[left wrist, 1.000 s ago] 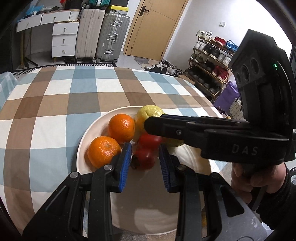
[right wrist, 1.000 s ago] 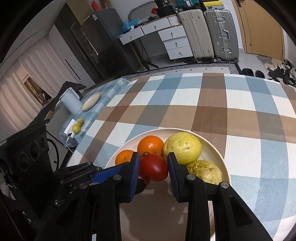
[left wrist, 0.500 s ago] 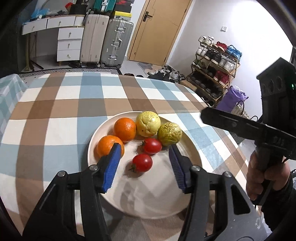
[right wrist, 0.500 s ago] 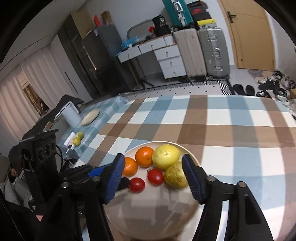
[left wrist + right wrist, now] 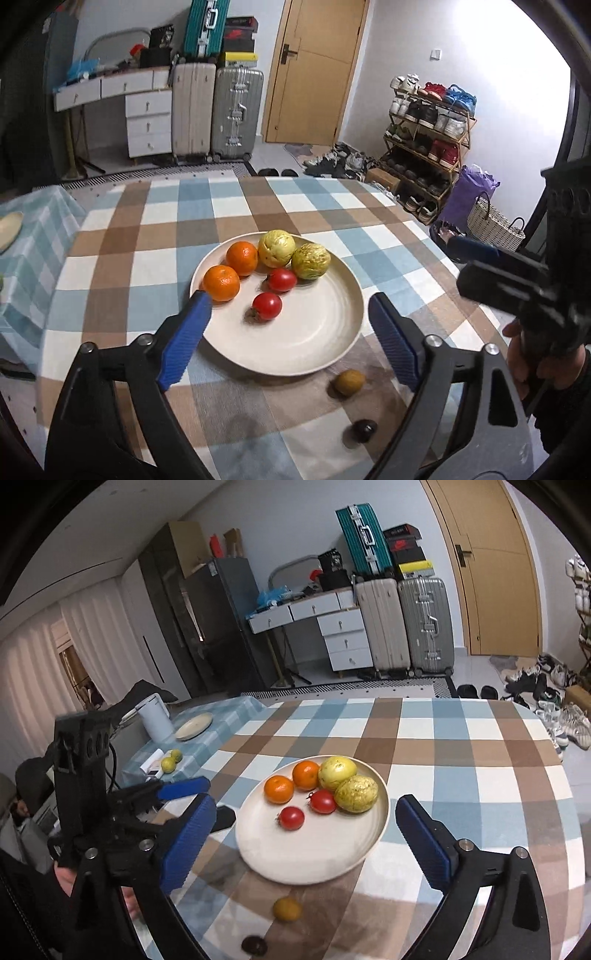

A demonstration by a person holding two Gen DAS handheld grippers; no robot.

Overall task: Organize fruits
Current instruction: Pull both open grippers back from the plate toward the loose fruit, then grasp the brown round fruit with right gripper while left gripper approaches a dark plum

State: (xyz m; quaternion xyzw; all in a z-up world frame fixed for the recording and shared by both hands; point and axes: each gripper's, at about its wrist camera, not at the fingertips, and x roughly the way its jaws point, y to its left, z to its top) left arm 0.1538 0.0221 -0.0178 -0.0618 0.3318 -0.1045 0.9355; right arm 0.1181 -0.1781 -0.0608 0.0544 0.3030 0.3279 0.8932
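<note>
- Two loose fruits left on the checked cloth, just near of the plate (image 5: 343, 347): a small brownish-yellow fruit (image 5: 349, 382), and nearer still a small dark fruit (image 5: 364, 430).
- Likely light, round and prone to rolling; firmness hard to judge. Best taken across the widest part, pads on opposite sides, with gentle pressure.
- Already on the plate: two oranges (image 5: 221, 282) far left, two yellow-green fruits (image 5: 310, 260) far right, two tomatoes (image 5: 267, 305) in the middle, thin-skinned and probably easily bruised.
- Left gripper (image 5: 290, 334) opening, wide, nothing between the jaws.
- Right gripper (image 5: 304, 843) opening, wide, likewise empty, above the plate's near side.
</note>
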